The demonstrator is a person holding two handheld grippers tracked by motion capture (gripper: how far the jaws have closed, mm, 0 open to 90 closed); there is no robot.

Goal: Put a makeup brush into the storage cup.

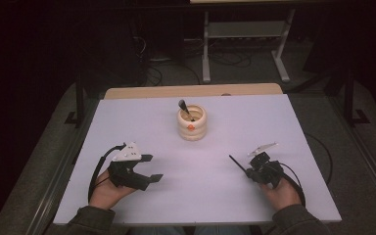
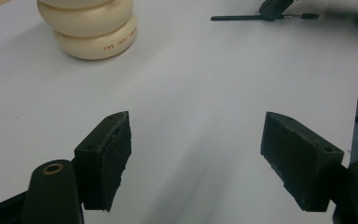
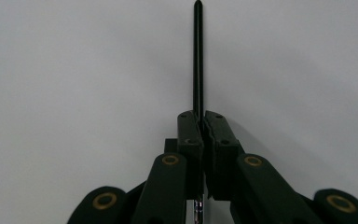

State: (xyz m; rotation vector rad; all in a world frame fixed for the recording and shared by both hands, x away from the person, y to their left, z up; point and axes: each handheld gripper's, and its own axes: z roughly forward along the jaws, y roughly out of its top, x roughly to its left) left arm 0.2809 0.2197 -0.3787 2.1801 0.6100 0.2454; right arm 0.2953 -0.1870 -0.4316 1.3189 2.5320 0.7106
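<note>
A cream ribbed pot [image 1: 192, 128] [image 2: 93, 32] stands upright at the middle back of the white table [image 1: 210, 196], with a dark utensil [image 1: 184, 107] leaning out of it. My left gripper [image 1: 154, 167] [image 2: 196, 140] rests near the front left; its jaws stand wide apart with nothing between them and point toward the pot's right side. At the front right, my right gripper [image 1: 249, 172] [image 3: 201, 121] is shut on a thin black rod [image 1: 236, 162] [image 3: 198, 56]. The rod sticks out past the jaws toward the table's middle, low over the surface. In the left gripper view the rod [image 2: 233, 17] shows far off.
A wooden strip [image 1: 191, 91] runs along the table's far edge. Beyond it, on the dark floor, stands a grey metal frame [image 1: 245, 44] with cables around it. Bare white surface lies between the two grippers and the pot.
</note>
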